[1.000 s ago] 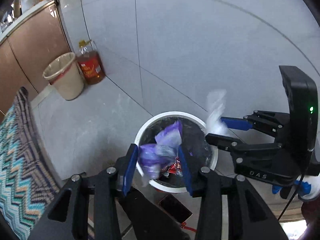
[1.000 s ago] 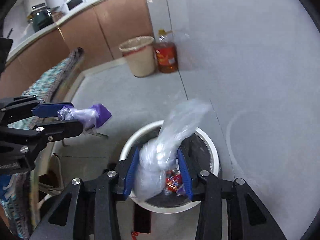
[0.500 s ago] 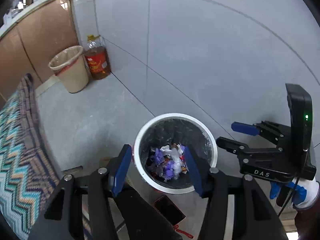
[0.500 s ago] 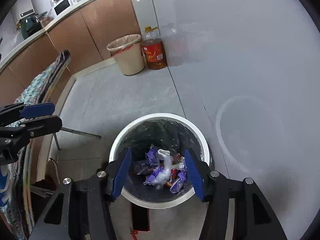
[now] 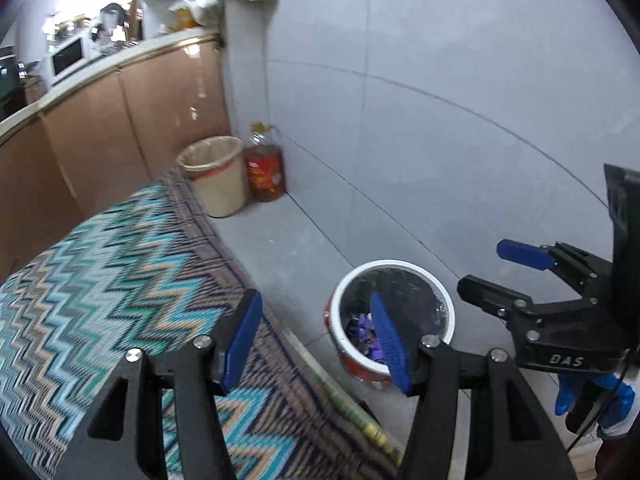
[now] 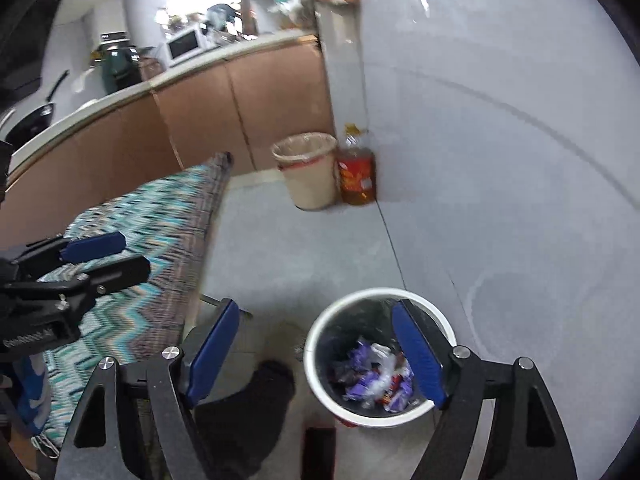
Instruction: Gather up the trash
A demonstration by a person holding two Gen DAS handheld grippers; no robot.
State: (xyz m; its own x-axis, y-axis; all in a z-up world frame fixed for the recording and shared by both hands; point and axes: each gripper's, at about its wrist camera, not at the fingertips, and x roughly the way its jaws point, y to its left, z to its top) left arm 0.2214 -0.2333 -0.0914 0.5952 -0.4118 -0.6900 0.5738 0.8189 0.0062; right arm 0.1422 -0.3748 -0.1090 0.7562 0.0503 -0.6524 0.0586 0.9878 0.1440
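Both the left tongs [image 5: 316,340] and the right tongs [image 6: 316,354] were spread wide and held nothing, while the purple and red wrappers [image 6: 376,380] lay inside the white-rimmed trash bin [image 6: 320,336] standing on the floor beside the zigzag-patterned desk [image 5: 100,264].

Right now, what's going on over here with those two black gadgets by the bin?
A person is collecting trash, holding a pair of tongs in each hand. Both the left tongs and the right tongs are open and hold nothing. The white-rimmed bin on the floor holds purple and red wrappers and some clear plastic. The left tongs are over the table with the zigzag-patterned cloth. A second, beige bin and an oil bottle stand by the wall.
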